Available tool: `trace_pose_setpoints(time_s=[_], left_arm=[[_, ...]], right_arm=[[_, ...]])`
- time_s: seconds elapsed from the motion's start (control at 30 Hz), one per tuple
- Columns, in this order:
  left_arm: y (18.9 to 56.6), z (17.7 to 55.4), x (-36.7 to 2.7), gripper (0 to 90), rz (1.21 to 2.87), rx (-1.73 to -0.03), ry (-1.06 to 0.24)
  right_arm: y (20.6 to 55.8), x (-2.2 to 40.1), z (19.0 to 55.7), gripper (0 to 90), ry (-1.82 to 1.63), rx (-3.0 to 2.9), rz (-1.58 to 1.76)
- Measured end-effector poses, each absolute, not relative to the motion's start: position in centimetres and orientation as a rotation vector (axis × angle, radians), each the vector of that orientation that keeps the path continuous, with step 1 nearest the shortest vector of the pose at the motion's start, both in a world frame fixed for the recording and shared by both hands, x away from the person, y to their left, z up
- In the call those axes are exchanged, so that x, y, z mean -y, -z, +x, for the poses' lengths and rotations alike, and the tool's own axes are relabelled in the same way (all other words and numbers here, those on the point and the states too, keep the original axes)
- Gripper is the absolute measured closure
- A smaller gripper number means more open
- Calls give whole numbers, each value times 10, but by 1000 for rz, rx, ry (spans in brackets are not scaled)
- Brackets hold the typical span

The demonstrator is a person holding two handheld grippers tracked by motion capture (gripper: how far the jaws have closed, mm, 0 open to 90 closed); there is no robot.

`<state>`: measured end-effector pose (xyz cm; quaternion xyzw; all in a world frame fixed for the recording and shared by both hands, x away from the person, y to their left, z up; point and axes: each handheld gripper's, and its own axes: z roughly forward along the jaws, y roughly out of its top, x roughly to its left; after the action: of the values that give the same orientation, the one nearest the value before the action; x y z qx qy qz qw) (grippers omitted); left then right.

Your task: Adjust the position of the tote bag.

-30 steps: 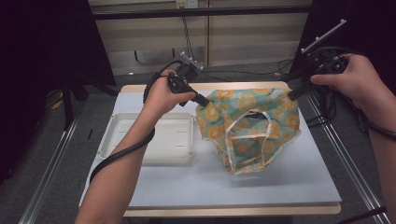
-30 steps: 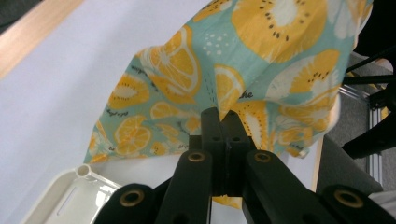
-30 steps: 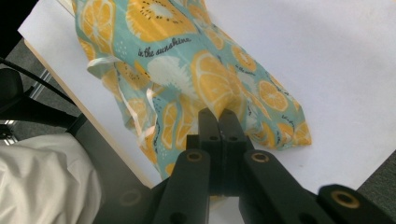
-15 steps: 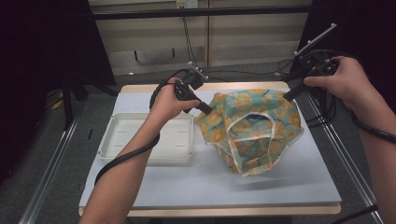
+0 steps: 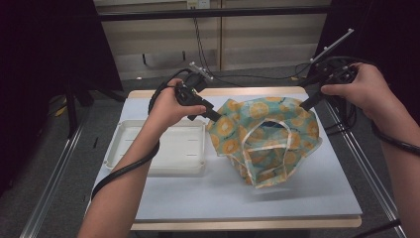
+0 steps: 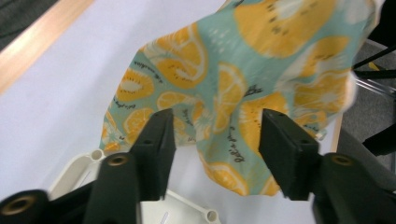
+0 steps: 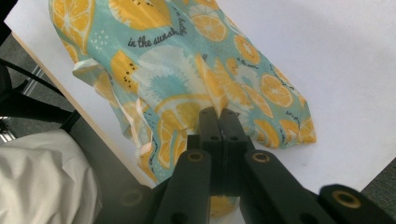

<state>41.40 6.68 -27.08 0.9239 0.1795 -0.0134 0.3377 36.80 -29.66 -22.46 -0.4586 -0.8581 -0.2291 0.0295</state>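
Our right gripper (image 7: 218, 116) pinches the citrus-print tote bag (image 5: 267, 139), which hangs with its long axis slanting across the table (image 5: 198, 198), mouth upward. Our left gripper (image 6: 217, 140) has just been opening, jaws spread, cloth unpinched.

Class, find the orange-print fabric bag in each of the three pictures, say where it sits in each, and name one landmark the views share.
High view: the fabric bag lies right of centre on the table, beside the white tray.
Left gripper view: the bag spreads across the upper middle, beyond the open jaws.
Right gripper view: the bag covers the upper left and centre, its fabric pinched in the closed jaws.
Shared landmark: the pale table top.
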Motion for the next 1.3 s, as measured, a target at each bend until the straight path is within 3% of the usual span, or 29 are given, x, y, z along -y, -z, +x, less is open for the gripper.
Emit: trace_pose_setpoints(time_s=[0.1, 0.2, 0.4, 0.57, 0.67, 0.77, 0.8, 1.2, 1.23, 1.27, 1.3], left_arm=[[264, 406, -68, 434, 2409, -439, 22], [263, 400, -64, 527, 2433, -385, 58], [269, 398, -51, 518, 2442, -376, 46], [275, 405, -38, 573, 2448, -322, 50], [278, 407, -31, 654, 2412, -289, 65], [277, 410, -29, 886, 2408, -280, 84], [276, 410, -29, 900, 2419, -284, 83], [254, 403, -37, 900, 2412, -261, 64], [255, 403, -37, 864, 2418, -251, 51], [257, 402, -35, 749, 2452, -242, 45], [259, 401, -33, 693, 2478, -219, 38]], right_arm=[[224, 295, 367, 900, 693, 2643, -1418], [224, 294, 367, 900, 685, 2637, -1422], [225, 292, 368, 900, 675, 2651, -1407], [224, 291, 368, 900, 665, 2646, -1415], [225, 291, 368, 900, 671, 2648, -1414], [225, 292, 368, 900, 686, 2657, -1401], [225, 292, 367, 900, 683, 2656, -1410], [219, 298, 363, 900, 712, 2646, -1416], [219, 298, 363, 900, 712, 2645, -1416], [220, 298, 363, 900, 710, 2645, -1414], [220, 298, 363, 900, 709, 2644, -1419]])
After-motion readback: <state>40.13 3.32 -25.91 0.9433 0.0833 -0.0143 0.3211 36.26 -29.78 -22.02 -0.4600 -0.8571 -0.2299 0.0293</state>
